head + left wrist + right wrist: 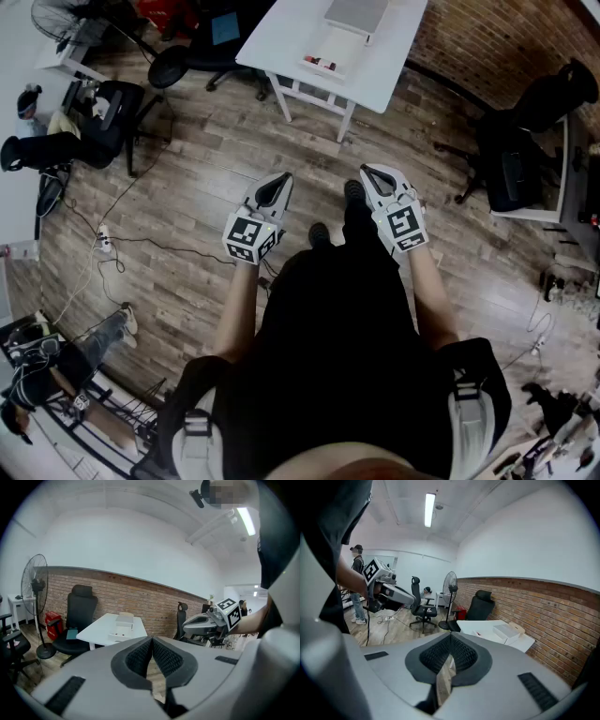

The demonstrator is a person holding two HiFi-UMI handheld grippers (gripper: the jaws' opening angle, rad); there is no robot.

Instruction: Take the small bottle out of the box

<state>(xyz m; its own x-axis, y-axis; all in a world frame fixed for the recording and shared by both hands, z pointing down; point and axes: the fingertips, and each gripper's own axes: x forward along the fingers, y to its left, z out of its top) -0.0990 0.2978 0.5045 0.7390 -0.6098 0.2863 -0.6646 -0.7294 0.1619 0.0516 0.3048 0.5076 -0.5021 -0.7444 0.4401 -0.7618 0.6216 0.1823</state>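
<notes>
Both grippers are up side by side over the wooden floor (187, 216). The left gripper (278, 178) has its jaws pressed together at the tips, nothing between them. The right gripper (370, 172) is the same, jaws closed tip to tip and empty.

Well ahead of both sets of jaws stands the white desk (309, 37), and on it lies the pale box (356, 14), far out of reach. From the left gripper view the box (124, 619) sits beyond the jaws and a little to their left, with a black chair (79, 616) and a standing fan (33, 585) further left. From the right gripper view the box (506, 631) lies beyond the jaws to their right. The small bottle itself cannot be made out.
</notes>
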